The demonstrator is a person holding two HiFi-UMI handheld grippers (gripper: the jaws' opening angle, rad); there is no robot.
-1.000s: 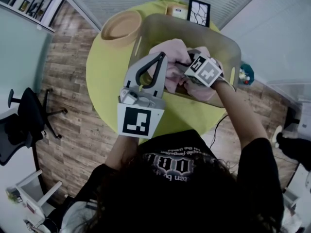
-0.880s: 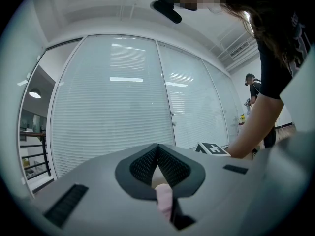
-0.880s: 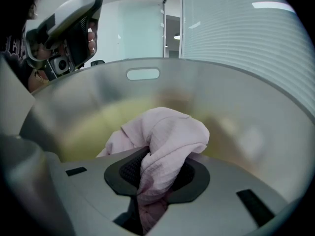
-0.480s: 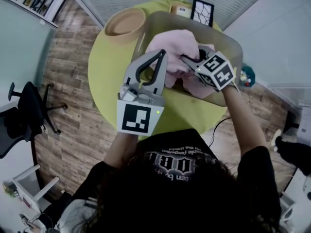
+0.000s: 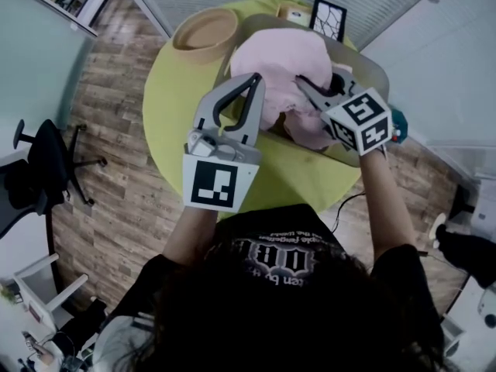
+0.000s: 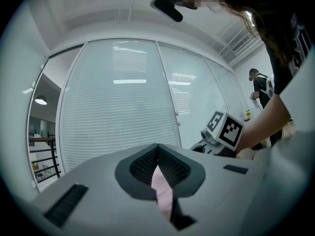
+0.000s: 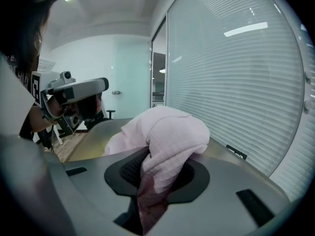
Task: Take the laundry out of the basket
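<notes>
Task approx. halfway, by my read: the pink laundry (image 5: 283,68) was bunched up over the basket (image 5: 378,74), w/ its lower folds not yet clear of the rim. The left gripper (image 5: 253,84) was pinched tight on a thin fold, and the right gripper (image 5: 306,91) was clamped narrow on a thick wad. Left to do, prob.: lift it clear & set it on the yellow table (image 5: 167,107).

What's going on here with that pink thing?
A person is taking laundry out of a basket on a yellow table. The left gripper and the right gripper are both shut on one pink cloth. It is bunched up over the basket and has not been set aside yet.
</notes>
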